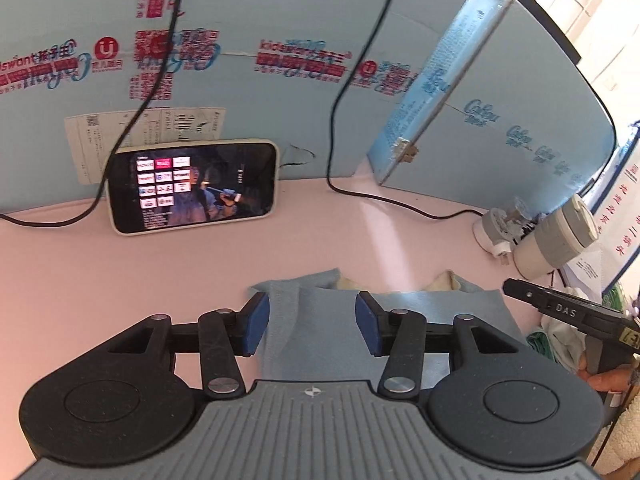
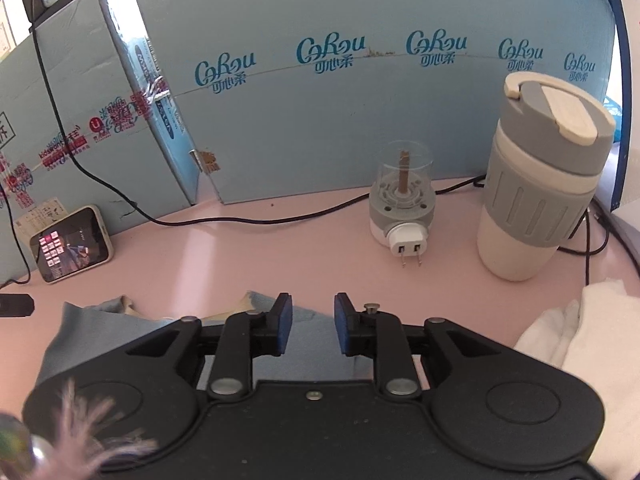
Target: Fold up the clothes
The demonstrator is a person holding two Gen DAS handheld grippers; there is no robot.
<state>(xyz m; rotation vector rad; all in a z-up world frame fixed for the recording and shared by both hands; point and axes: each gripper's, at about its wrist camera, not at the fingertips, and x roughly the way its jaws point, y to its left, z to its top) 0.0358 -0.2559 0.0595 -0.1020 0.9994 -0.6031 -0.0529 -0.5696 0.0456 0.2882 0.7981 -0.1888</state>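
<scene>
Left wrist view shows the blue garment (image 1: 320, 344) lying folded on the pink surface (image 1: 120, 280) beneath both part-open, empty claws, left claw (image 1: 312, 324) and right claw (image 2: 313, 324); soft, light, limp, it looks best pinched at an edge.

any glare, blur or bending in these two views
Left wrist view: strong fisheye bending curves the blue cardboard wall, a pale streak of light crosses the pink table, and the printed text is smeared. Right wrist view: same barrel bending, the tumbler leans from it; an out-of-focus fuzzy tuft sits at the lower left.
</scene>
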